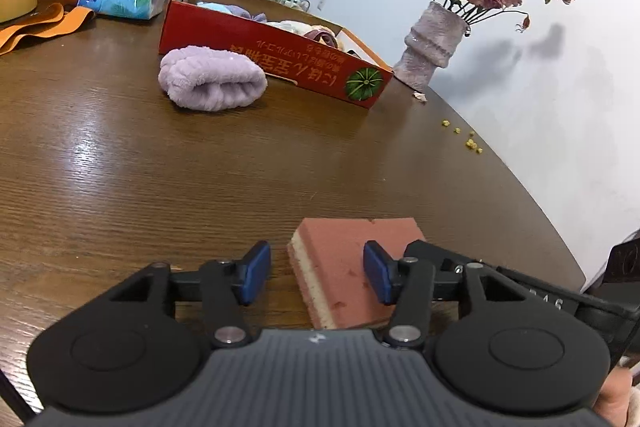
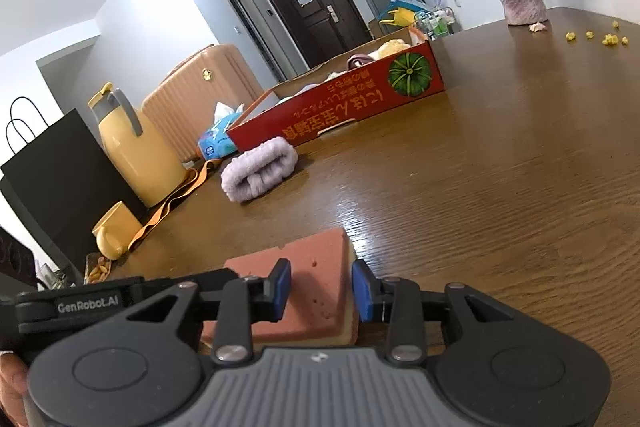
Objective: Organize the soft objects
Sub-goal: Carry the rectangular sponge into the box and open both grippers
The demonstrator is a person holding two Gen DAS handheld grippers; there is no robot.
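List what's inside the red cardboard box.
Red cardboard box holds soft items: blue and purple cloth, cream plush, mauve piece. Its wall hides their lower parts.

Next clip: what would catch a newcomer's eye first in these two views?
Nearest the cameras, a pink sponge lies flat on the brown table, with the left hand-held gripper and right hand-held gripper each straddling an edge of it, blue pads not pressing. Farther back, a rolled lilac towel rests against a long red box already holding other soft items. A vase of dried roses stands at the table's far edge.
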